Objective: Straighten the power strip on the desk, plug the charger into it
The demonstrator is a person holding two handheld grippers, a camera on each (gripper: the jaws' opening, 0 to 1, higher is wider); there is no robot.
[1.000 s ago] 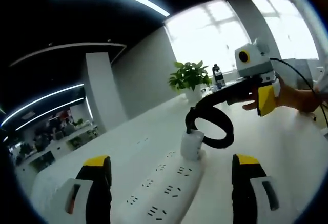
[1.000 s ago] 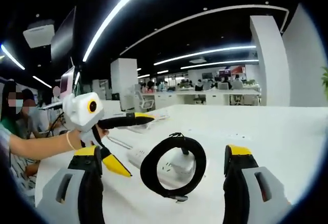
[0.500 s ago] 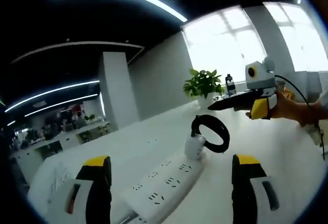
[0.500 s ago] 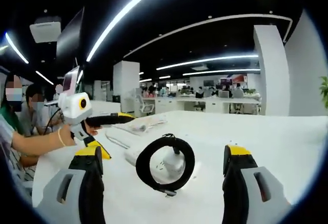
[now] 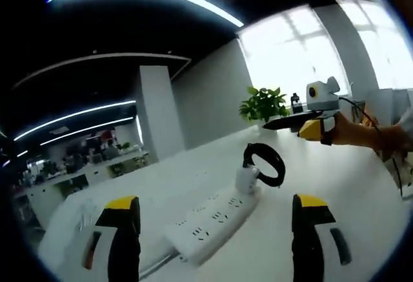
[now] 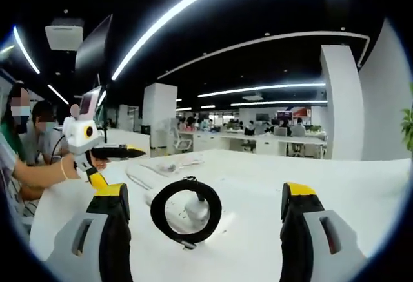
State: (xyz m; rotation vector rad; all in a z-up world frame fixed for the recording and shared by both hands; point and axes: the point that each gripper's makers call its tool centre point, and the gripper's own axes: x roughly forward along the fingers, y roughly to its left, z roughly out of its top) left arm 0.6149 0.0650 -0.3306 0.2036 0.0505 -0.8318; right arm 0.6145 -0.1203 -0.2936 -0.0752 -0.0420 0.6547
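Two grippers hang above the white table [image 5: 361, 204], both with jaws spread wide and nothing between them. In the left gripper view the left gripper [image 5: 216, 230] frames the white power strip [image 5: 213, 221], which lies flat on the table at a slant, its near end toward the lower left and its far end carrying the white charger [image 5: 246, 180]. The charger is seated in the strip's far sockets, with its black cable coil [image 5: 266, 164] standing as a loop just above it. No brand, label or lettering can be read on the strip or the charger; the socket slots show only as small dark marks. A thin cord [image 5: 155, 266] leaves the strip's near end toward the table's lower edge.

The right gripper [image 5: 293, 122] is held by a hand [image 5: 352, 130] beyond the coil, well apart from the strip, near a potted plant [image 5: 263, 104] at the table's far edge by the windows. Bare table surface lies on both sides of the strip.

In the right gripper view the right gripper [image 6: 203, 230] looks at the cable coil [image 6: 186, 212] from the other side, the charger [image 6: 197, 208] behind it on the power strip [image 6: 158, 198]. The left gripper [image 6: 113, 154] is at the left, held by a hand [image 6: 90, 162], with open tabletop between it and the coil.
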